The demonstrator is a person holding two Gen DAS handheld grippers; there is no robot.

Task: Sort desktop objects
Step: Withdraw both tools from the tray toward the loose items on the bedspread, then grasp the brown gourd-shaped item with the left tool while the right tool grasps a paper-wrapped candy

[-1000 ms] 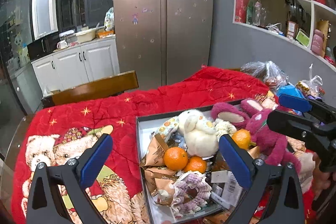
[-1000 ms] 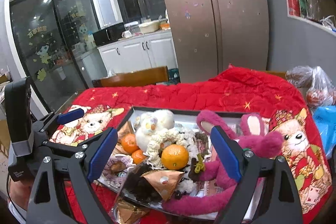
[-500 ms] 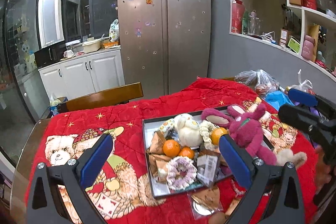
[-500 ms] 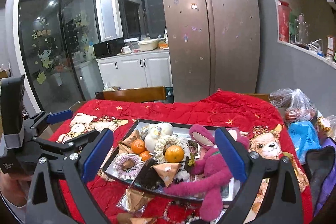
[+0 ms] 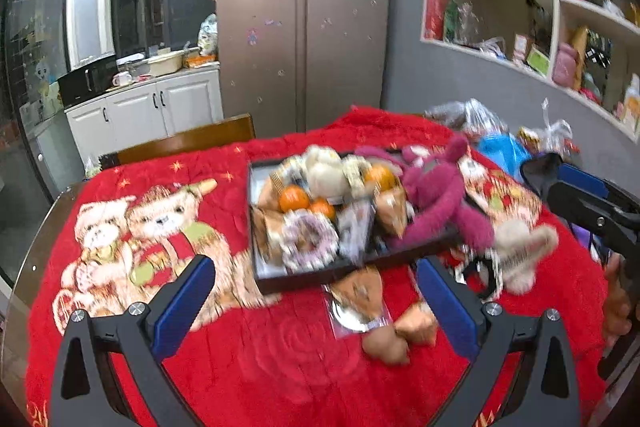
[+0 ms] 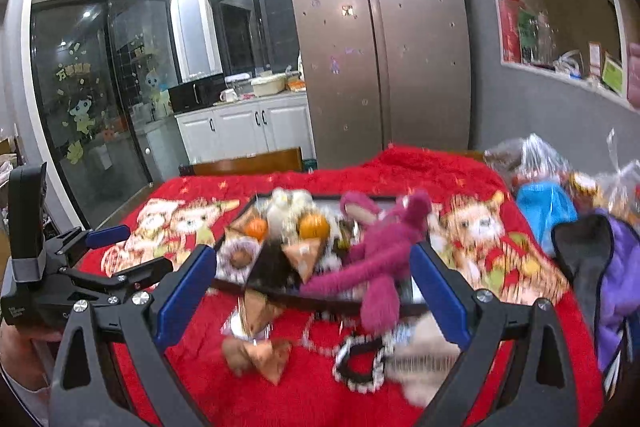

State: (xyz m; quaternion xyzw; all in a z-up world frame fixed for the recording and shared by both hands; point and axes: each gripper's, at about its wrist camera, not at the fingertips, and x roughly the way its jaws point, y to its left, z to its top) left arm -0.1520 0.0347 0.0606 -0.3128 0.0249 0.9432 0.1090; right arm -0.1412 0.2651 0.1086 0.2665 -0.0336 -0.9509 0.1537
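A dark tray (image 5: pixel 352 267) on the red bear-print blanket (image 5: pixel 168 227) holds oranges (image 5: pixel 294 198), a white plush (image 5: pixel 324 171), a crochet ring (image 5: pixel 308 237), brown packets and a magenta plush bear (image 5: pixel 436 195) draped over its right edge. The tray (image 6: pixel 332 301) and the bear (image 6: pixel 384 247) also show in the right wrist view. Loose brown packets (image 5: pixel 380 323) lie in front of the tray. My left gripper (image 5: pixel 316 303) is open and empty, held back from the tray. My right gripper (image 6: pixel 312 291) is open and empty too. Both views are motion-blurred.
A black-and-white ring (image 6: pixel 360 359) and a beige plush (image 5: pixel 520 247) lie on the blanket right of the tray. Plastic bags (image 6: pixel 532 163), a blue bag (image 6: pixel 544 207) and a purple bag (image 6: pixel 616 275) crowd the right side. A wooden chair back (image 5: pixel 188 143) stands behind the table.
Both grippers have pulled back and up from the tray, so it looks smaller and more of the blanket and the loose items in front shows. Both stay open.
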